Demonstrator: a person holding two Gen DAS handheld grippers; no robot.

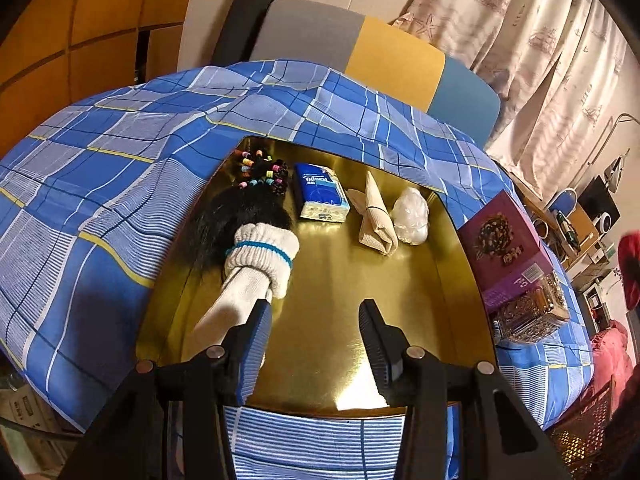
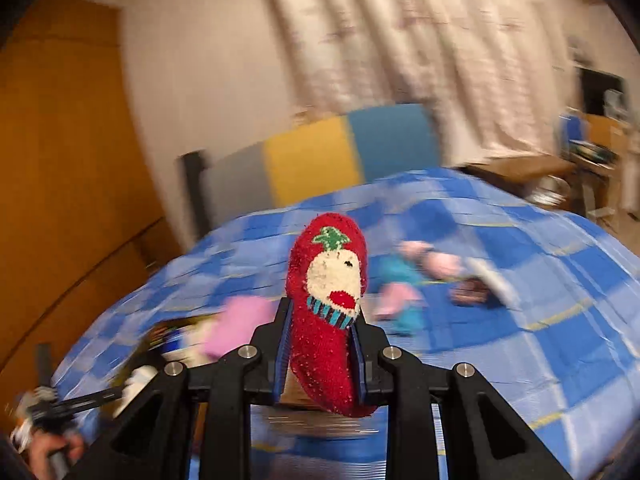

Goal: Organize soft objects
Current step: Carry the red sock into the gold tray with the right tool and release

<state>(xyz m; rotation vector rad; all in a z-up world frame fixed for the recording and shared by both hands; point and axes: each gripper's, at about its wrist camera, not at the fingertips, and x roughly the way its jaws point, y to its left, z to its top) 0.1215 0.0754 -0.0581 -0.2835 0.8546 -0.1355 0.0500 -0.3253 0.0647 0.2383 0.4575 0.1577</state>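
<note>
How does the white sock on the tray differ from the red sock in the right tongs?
The white sock is plain with a blue cuff stripe; the red sock is fuzzy, with a cupcake-like picture. The white sock lies on the gold tray beside the open left tongs, ungripped; the red sock is clamped in the right tongs, off the bed. Both are soft socks.
</note>
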